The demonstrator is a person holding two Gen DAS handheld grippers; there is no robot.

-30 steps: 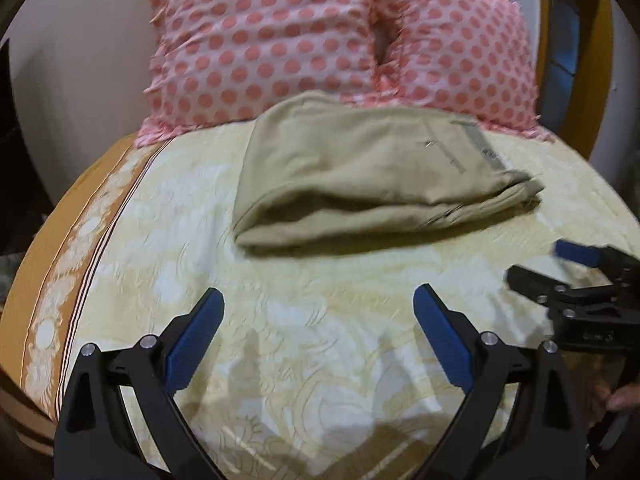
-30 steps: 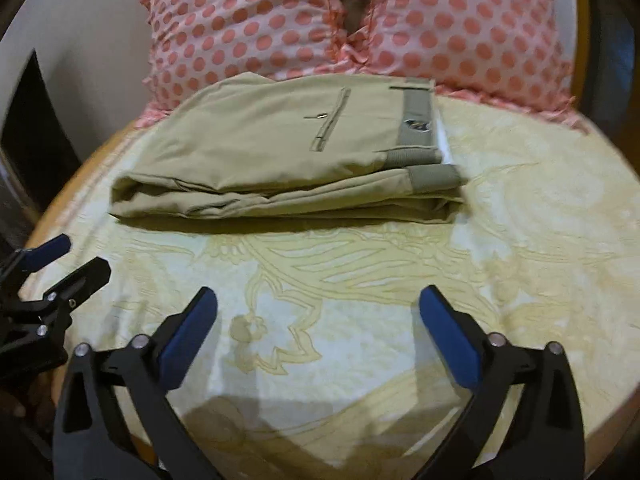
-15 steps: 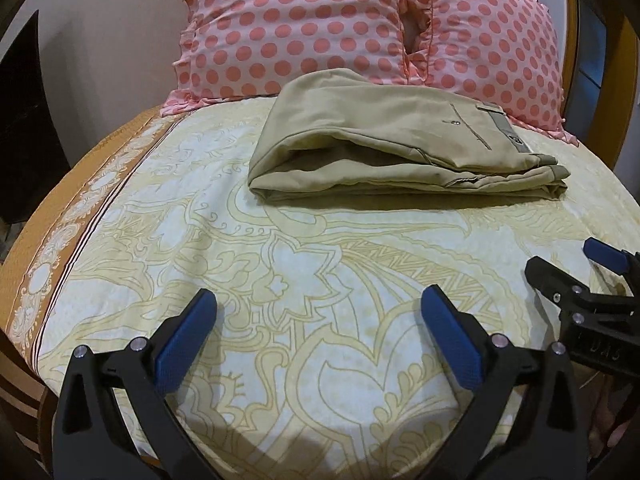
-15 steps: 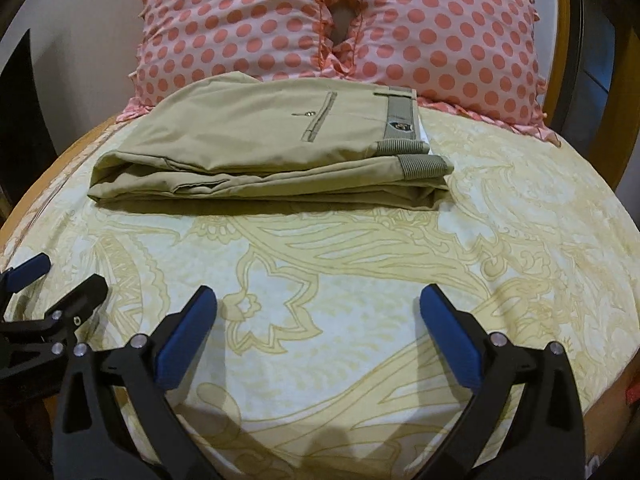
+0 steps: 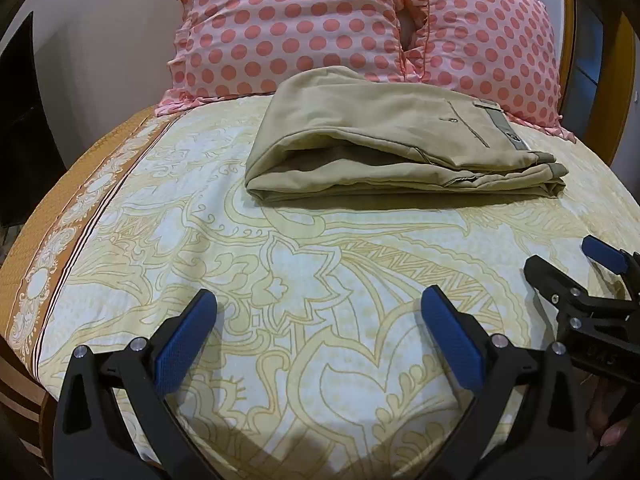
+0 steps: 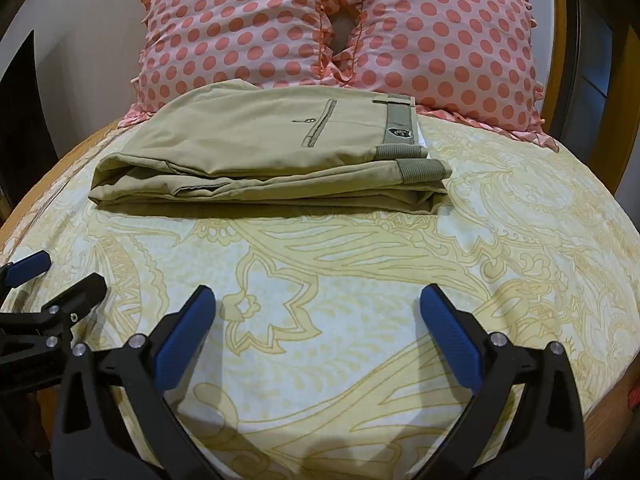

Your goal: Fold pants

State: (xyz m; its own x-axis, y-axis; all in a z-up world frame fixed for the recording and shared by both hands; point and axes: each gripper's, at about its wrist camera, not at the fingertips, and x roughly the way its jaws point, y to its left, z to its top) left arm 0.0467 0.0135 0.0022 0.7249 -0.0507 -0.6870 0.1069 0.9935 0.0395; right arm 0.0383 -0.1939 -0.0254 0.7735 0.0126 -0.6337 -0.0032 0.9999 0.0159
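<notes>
Khaki pants lie folded in a flat stack on the bed, waistband and back pocket on top at the right end; they also show in the right wrist view. My left gripper is open and empty, low over the sheet, well short of the pants. My right gripper is open and empty, also near the bed's front. The right gripper shows at the right edge of the left wrist view. The left gripper shows at the left edge of the right wrist view.
A yellow patterned bedsheet with an orange border at the left covers the bed. Two pink polka-dot pillows lean against the headboard right behind the pants. A wall stands to the left.
Both grippers have drawn back and dropped lower toward the bed's front. The pants have not moved. Both stay open.
</notes>
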